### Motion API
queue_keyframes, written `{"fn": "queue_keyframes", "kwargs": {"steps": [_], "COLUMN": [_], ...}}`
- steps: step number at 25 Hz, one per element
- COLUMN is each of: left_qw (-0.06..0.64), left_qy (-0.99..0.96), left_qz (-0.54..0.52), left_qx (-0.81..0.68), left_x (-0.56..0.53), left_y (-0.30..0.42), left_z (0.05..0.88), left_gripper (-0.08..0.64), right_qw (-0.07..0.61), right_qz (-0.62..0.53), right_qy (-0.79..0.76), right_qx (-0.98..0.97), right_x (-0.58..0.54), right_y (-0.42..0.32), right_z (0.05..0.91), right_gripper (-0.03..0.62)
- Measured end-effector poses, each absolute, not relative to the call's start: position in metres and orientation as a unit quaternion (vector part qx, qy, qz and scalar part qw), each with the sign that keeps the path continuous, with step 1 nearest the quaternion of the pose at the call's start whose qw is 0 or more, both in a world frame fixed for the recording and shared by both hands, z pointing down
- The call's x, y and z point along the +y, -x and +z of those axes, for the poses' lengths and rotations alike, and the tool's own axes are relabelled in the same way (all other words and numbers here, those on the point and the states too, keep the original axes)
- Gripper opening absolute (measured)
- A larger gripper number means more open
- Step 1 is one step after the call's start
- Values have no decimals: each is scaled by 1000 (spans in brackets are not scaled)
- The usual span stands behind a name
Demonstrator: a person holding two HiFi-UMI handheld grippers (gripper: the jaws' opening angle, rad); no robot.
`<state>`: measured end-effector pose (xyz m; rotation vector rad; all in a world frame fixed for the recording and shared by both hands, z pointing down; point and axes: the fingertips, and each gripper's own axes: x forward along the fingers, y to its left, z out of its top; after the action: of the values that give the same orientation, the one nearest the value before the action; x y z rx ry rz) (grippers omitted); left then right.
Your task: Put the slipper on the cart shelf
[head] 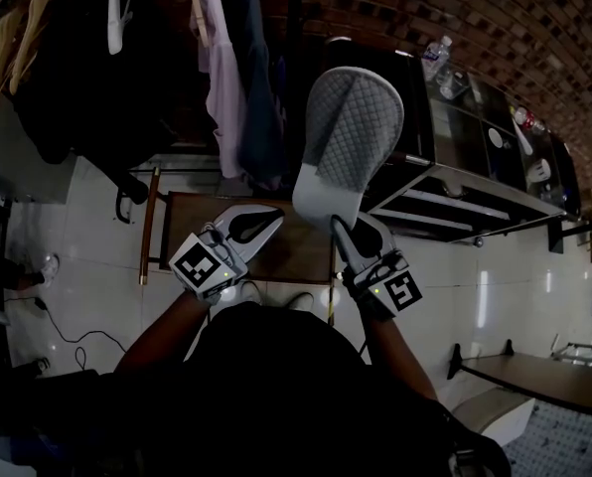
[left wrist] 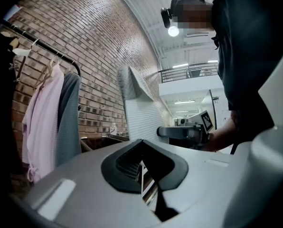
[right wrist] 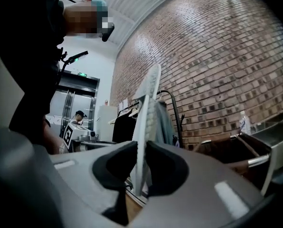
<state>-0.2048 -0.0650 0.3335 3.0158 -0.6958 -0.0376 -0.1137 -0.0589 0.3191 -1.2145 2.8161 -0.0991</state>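
Note:
A grey slipper (head: 351,132) with a quilted sole stands upright in the air, toe up. My right gripper (head: 348,229) is shut on its heel end. In the right gripper view the slipper (right wrist: 146,118) rises edge-on from between the black pads of that gripper (right wrist: 142,148). My left gripper (head: 276,219) hangs beside it to the left, shut, with nothing in it. In the left gripper view the slipper (left wrist: 136,108) shows beyond the closed jaws of the left gripper (left wrist: 141,144). The black cart (head: 455,182) with its shelves stands to the right, past the slipper.
A low wooden table (head: 296,251) lies under both grippers. Clothes hang on a rack (head: 226,78) along the brick wall ahead and left. A bottle (head: 437,56) and small items sit on the cart's top. A cable (head: 73,338) runs across the floor at left.

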Motion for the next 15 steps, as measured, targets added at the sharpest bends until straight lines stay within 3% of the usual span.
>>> {"fn": "queue_keyframes", "kwargs": {"steps": [15], "left_qw": [24], "left_qy": [-974], "left_qz": [-17], "left_qx": [-224], "left_x": [-56], "left_y": [210], "left_z": [350], "left_gripper": [3], "right_qw": [33], "right_qz": [-46], "right_qy": [409], "right_qx": [911], "right_x": [-45], "right_y": [108], "right_z": [331], "right_gripper": [63]}}
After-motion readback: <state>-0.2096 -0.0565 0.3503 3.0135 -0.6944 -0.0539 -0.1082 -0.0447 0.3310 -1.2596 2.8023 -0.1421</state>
